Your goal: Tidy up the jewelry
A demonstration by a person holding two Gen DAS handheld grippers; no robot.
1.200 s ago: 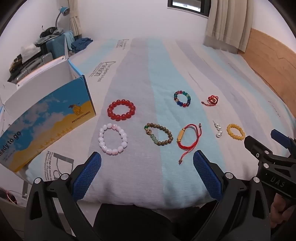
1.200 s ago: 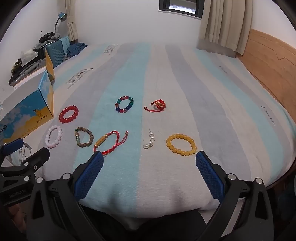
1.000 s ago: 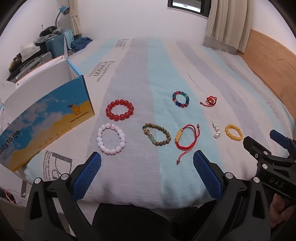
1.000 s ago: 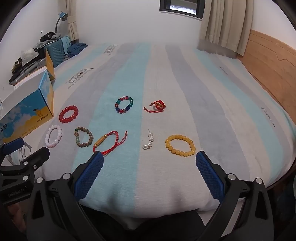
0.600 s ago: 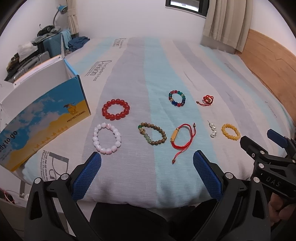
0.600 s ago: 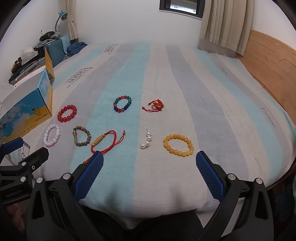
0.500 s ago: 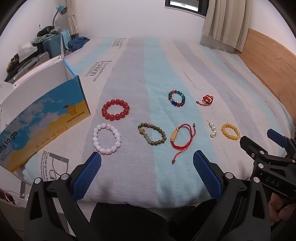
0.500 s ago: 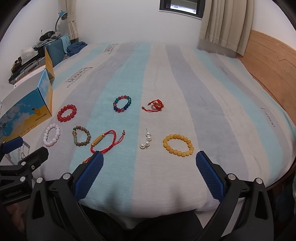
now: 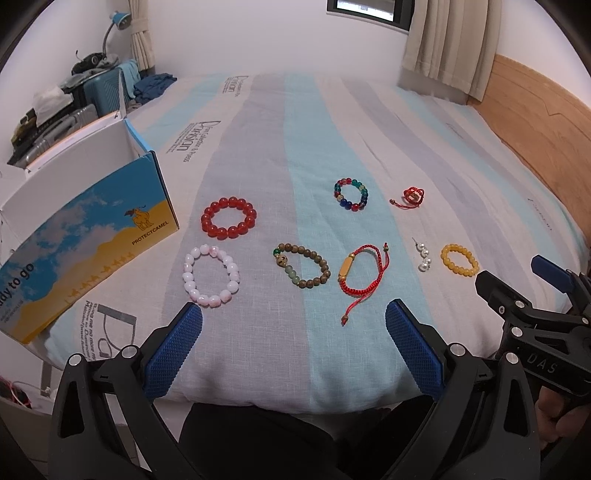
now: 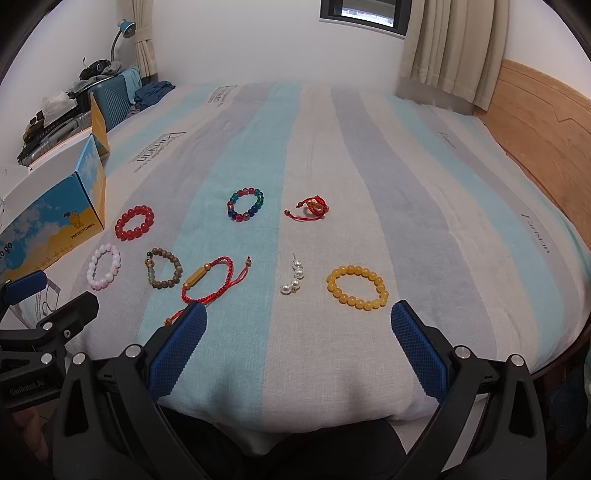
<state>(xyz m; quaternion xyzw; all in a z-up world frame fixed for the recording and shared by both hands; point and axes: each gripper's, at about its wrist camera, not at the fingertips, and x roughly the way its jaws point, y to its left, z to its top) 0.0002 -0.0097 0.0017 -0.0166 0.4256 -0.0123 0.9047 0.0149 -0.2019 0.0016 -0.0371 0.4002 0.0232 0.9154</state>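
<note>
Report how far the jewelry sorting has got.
Done: nothing visible. All eight pieces lie loose on the bed, from the red bead bracelet to the yellow bead bracelet.
In hand: nothing. The left gripper and right gripper are both open and empty at the near edge.
Left: every piece; the open box likely receives them.

Striped bed point(image 9: 295, 122), white walls, curtained window point(image 9: 369, 9), wooden headboard point(image 9: 535, 107)
</note>
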